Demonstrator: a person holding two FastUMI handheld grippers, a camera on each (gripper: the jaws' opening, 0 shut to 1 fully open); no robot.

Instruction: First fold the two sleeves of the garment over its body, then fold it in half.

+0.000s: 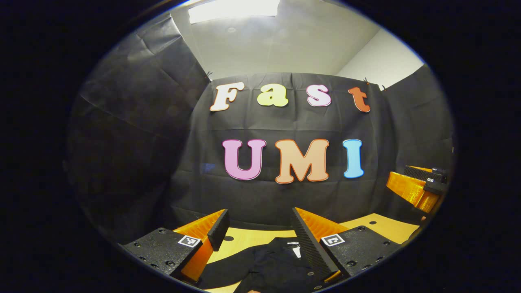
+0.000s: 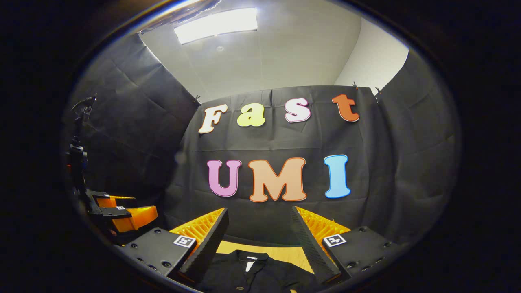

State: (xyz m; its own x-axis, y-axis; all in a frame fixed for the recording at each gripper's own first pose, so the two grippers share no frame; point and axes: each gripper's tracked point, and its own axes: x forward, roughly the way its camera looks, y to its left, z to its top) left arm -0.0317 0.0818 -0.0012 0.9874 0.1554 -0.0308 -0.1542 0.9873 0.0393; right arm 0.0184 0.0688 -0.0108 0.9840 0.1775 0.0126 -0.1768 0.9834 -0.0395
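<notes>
Both my left gripper (image 1: pixel 260 236) and right gripper (image 2: pixel 258 236) hang spread and empty above the shirt (image 2: pixel 252 272) lying below them on the worktop (image 1: pixel 386 226); no fold visibly begun.

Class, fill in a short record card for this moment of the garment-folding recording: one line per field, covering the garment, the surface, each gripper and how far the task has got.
Garment: black garment with collar and white neck label, lying on the table
Surface: light wooden table
Left gripper: jaws open, above the garment, holding nothing
Right gripper: jaws open, above the collar, holding nothing
Other gripper seen: the right one at the right edge of the left gripper view, the left one at the left edge of the right gripper view
Task stage: neither gripper grips cloth; sleeves too little in view to judge
</notes>
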